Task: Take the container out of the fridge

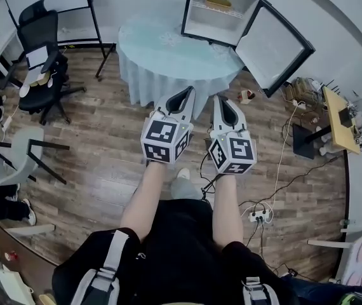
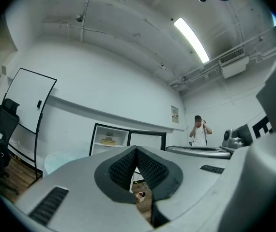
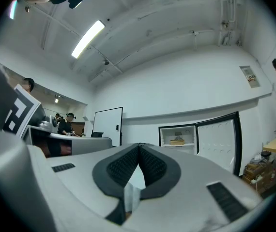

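The fridge (image 1: pixel 199 19) mouth is open and unblocked, its door (image 1: pixel 274 47) swung right. The round table (image 1: pixel 150 51) fronts it, past bare wooden floor (image 1: pixel 98 146).

Bright, even light from ceiling tubes (image 2: pixel 191 40); strong fisheye edges; distant detail seemingly soft.

We see a black-framed fridge (image 1: pixel 214 25) white inside, yellow container (image 1: pixel 218 1) in it, pale aqua tablecloth (image 1: pixel 162 56) beneath it, brown wood-plank floor (image 1: pixel 98 151)

Container (image 1: pixel 218 1) on shelf (image 1: pixel 235 12) in fridge (image 1: pixel 197 29)
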Motion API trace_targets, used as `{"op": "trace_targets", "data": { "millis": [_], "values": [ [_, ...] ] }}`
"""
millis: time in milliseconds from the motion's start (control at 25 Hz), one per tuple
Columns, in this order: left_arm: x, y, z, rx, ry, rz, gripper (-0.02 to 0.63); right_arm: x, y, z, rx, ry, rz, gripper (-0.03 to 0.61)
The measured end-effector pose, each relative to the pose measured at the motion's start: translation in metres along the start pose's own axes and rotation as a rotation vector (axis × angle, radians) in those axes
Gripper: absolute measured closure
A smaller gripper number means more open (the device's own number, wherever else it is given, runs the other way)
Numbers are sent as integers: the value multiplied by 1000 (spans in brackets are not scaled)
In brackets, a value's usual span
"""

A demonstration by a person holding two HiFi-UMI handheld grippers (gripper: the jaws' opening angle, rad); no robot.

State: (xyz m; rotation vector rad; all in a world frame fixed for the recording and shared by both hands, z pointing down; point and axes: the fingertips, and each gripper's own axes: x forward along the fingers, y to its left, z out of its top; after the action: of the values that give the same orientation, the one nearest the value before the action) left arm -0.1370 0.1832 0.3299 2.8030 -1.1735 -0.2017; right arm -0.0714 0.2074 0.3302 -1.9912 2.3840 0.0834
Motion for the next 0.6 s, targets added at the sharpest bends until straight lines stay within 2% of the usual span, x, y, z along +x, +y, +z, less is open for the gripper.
{"op": "trace_targets", "data": {
  "millis": [240,600],
  "values": [
    [41,16,4,23,-13,14,612,40,-29,5,10,-31,11,574],
    [124,46,-13,36,10,59,612,116,-91,-15,52,-19,35,574]
  ]
}}
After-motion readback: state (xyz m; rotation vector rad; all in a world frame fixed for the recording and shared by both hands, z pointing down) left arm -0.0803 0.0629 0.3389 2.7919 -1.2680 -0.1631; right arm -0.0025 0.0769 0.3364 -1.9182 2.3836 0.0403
